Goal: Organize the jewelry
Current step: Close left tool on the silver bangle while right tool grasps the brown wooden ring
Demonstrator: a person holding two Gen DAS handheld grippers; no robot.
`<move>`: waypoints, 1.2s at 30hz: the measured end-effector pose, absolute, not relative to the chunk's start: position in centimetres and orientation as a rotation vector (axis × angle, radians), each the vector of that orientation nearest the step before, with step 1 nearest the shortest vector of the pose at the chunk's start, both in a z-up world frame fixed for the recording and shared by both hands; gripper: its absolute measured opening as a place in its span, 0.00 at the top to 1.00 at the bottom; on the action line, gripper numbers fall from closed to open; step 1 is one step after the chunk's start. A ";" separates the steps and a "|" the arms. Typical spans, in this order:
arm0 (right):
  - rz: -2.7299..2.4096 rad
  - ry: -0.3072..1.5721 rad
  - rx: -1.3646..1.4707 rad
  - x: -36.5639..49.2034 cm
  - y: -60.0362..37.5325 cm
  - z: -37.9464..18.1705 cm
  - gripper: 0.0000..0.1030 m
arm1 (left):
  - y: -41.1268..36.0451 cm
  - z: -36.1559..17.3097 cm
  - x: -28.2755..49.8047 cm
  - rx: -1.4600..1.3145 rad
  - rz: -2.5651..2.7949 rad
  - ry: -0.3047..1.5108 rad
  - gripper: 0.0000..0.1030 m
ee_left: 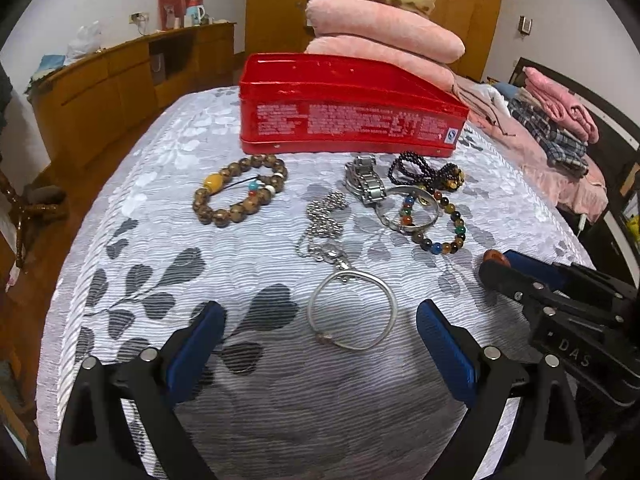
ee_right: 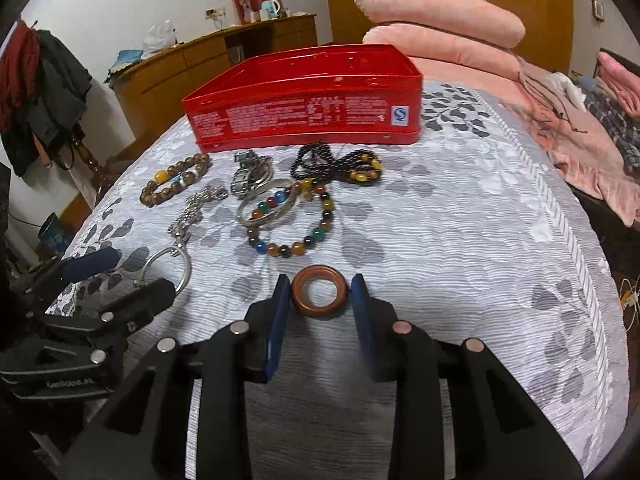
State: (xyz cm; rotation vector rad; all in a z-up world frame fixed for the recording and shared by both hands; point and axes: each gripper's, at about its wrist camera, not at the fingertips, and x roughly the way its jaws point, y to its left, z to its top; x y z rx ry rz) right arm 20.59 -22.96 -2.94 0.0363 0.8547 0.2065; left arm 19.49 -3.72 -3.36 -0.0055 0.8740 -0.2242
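A brown ring (ee_right: 320, 271) lies on the grey leaf-print bedspread (ee_right: 460, 240) between the blue pads of my right gripper (ee_right: 320, 285). The jaws are closing around it, with a thin gap still showing on the right side. My left gripper (ee_left: 320, 308) stands open just short of a silver bangle (ee_left: 352, 312). Further back lie a wooden bead bracelet (ee_left: 240, 192), a chain necklace (ee_left: 324, 216), a metal watch (ee_left: 366, 182), a many-coloured bead bracelet (ee_left: 440, 236) and black beads (ee_left: 420, 170). An open red tin (ee_left: 352, 120) stands behind them.
Folded pink blankets (ee_left: 384, 28) are stacked behind the tin. Loose clothes (ee_left: 552, 128) are heaped along the bed's right side. A wooden sideboard (ee_left: 120, 80) runs along the left wall, and the bed's edge drops off on the left.
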 end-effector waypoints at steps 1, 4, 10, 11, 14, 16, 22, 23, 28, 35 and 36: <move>0.204 0.853 0.037 20.6 -23.1 -2.9 0.71 | -3.9 -3.4 19.5 0.000 -0.222 0.877 0.11; 0.211 0.855 0.043 20.7 -23.3 -3.0 0.71 | -4.5 -3.6 19.5 0.043 -0.202 0.878 0.22; 0.224 0.855 0.050 20.8 -23.3 -3.2 0.71 | -4.5 -3.5 19.3 0.053 -0.177 0.863 0.38; 0.224 0.855 0.049 20.8 -23.3 -3.2 0.71 | -4.4 -3.4 19.2 0.052 -0.171 0.859 0.40; 0.223 0.856 0.046 20.8 -23.2 -3.3 0.71 | -4.3 -3.4 19.2 0.052 -0.164 0.850 0.47; 0.220 0.857 0.043 20.9 -23.2 -3.3 0.71 | -4.2 -3.4 19.2 0.048 -0.160 0.844 0.53; 0.212 0.858 0.027 20.8 -22.9 -3.3 0.70 | -3.3 -3.2 19.0 0.002 -0.197 0.846 0.55; 0.212 0.858 0.027 20.8 -22.9 -3.3 0.70 | -3.1 -3.1 19.0 -0.007 -0.203 0.847 0.55; 0.215 0.857 0.030 20.7 -22.9 -3.3 0.70 | -2.4 -2.9 18.9 -0.051 -0.226 0.854 0.42; 0.232 0.856 0.047 20.8 -23.2 -3.3 0.69 | -3.2 -3.3 18.5 0.017 -0.185 0.858 0.40; 0.234 0.856 0.048 20.8 -23.2 -3.3 0.69 | -3.2 -3.3 18.3 0.018 -0.183 0.858 0.40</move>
